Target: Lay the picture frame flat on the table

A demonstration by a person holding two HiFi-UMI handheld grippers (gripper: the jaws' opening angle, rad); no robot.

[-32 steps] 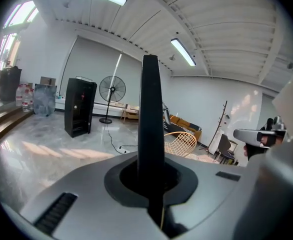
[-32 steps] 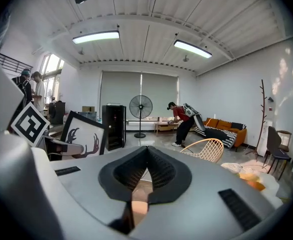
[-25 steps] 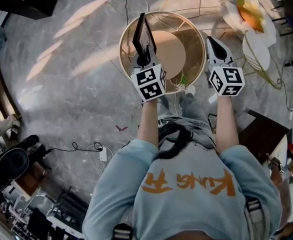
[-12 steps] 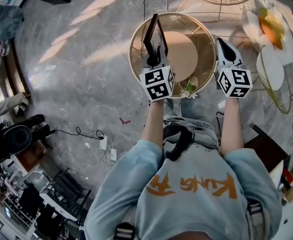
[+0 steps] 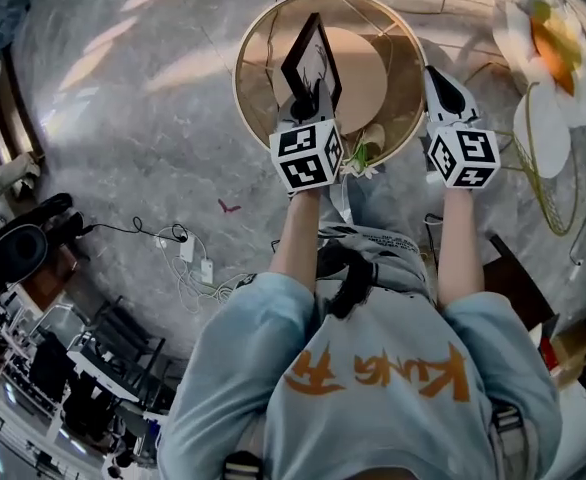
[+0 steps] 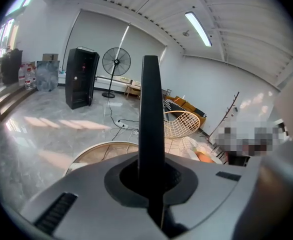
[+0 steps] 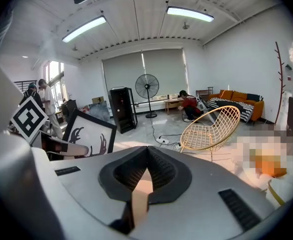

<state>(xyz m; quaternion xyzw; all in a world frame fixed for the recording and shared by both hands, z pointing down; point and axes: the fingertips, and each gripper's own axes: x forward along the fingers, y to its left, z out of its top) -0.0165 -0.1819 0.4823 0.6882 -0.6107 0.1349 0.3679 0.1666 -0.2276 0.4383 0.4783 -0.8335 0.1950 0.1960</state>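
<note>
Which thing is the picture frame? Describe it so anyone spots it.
Find the round gold-rimmed table on the grey floor. Over it the left gripper clamps the picture frame by its lower edge. It is the only black-bordered rectangle there, its white picture showing dark antler shapes.

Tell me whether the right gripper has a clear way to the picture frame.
Probably yes: nothing stands between the right gripper and the picture frame held upright by the left gripper; the right jaws are shut, though.
</note>
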